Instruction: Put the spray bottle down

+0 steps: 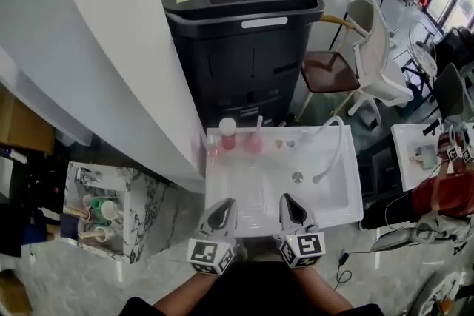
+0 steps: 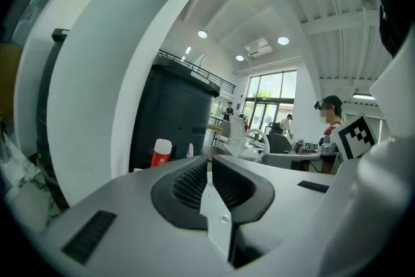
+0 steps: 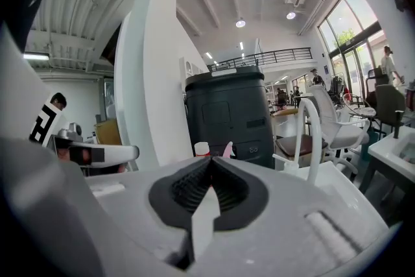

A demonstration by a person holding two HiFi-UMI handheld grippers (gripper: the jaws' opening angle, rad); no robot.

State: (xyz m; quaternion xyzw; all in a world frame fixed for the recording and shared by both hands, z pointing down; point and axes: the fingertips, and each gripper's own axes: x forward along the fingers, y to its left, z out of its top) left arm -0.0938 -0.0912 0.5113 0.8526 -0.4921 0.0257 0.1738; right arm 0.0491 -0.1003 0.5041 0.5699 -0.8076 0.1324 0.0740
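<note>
A pink spray bottle [image 1: 254,139] stands upright at the back rim of the white sink [image 1: 333,196], beside a red bottle with a white cap [image 1: 227,133]. My left gripper [image 1: 224,203] and right gripper [image 1: 289,199] hover side by side over the sink's near edge, well short of both bottles. Both are shut with nothing in them. In the left gripper view the shut jaws [image 2: 209,163] point toward the red bottle [image 2: 160,154] and the spray bottle [image 2: 190,150]. In the right gripper view the shut jaws [image 3: 211,163] partly hide the red bottle [image 3: 201,148] and the spray bottle's nozzle [image 3: 227,150].
A large black machine [image 1: 241,33] stands behind the sink, and a white column [image 1: 111,48] rises at the left. A curved white faucet [image 1: 335,148] sits at the sink's right. A brown-seat chair [image 1: 329,70] and a white chair [image 1: 378,48] stand at the right. A marble tray with cups [image 1: 144,196] lies at the left.
</note>
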